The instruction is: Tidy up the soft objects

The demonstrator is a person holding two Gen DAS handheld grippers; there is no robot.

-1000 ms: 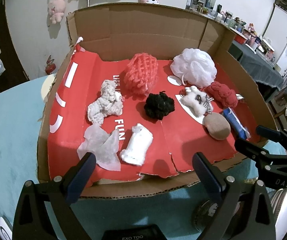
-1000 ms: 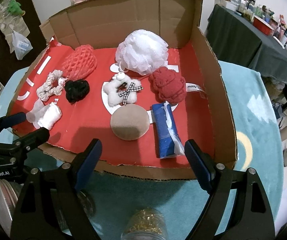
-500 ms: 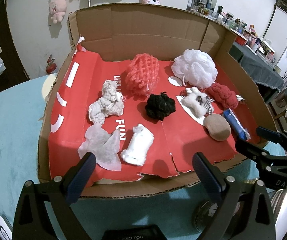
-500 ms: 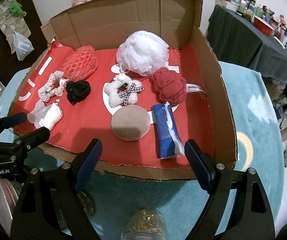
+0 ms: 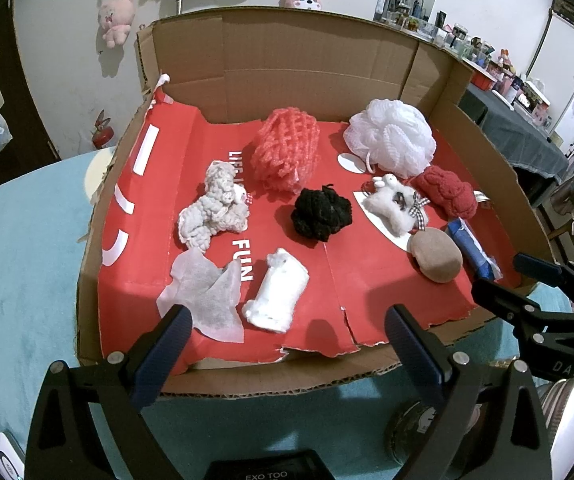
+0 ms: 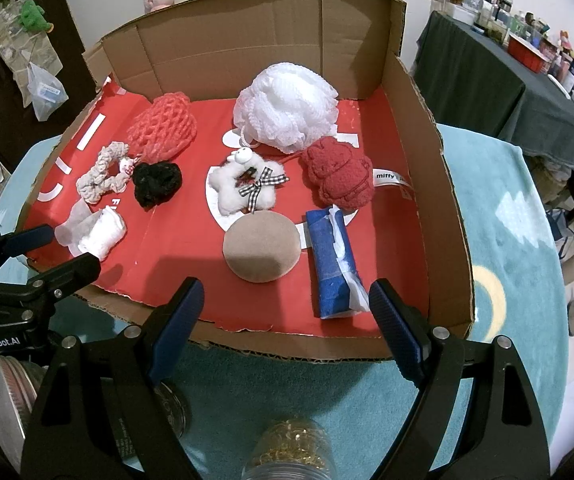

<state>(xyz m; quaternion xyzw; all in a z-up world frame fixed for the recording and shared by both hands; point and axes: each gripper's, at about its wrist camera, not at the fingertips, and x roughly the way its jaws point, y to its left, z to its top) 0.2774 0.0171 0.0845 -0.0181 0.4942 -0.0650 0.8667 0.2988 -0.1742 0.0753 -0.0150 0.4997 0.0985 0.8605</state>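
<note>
Left wrist view gives me the open brown cardboard box (image 5: 295, 76) with its red printed liner, sitting on the teal mat (image 5: 23, 264). Everything soft lies inside it, on the liner. From the left: a flat white tissue sheet (image 5: 203, 296) at the near edge, touching a grey-white knitted scrunchie (image 5: 213, 212) behind it; a rolled white cloth (image 5: 277, 298) just beside the tissue; a coral foam fruit net (image 5: 287, 148) toward the back wall; a black fuzzy scrunchie (image 5: 321, 214) in the middle. Further right I see a white mesh bath pouf (image 6: 285, 106) at the back, a white plush toy with a checked bow (image 6: 247, 184) in front of it, a round tan sponge pad (image 6: 262, 247) touching the plush, a red fleecy plush figure (image 6: 339, 176), and a blue tissue packet (image 6: 335, 264) nearest the right wall. A jar of what may be gold clips (image 6: 287, 452) stands outside the box; it is too cropped for me to be sure.

My left gripper (image 5: 283, 348) hangs over the near box edge, jaws spread, nothing between them. My right gripper (image 6: 287, 320) is likewise released and empty, hovering near the blue packet.
</note>
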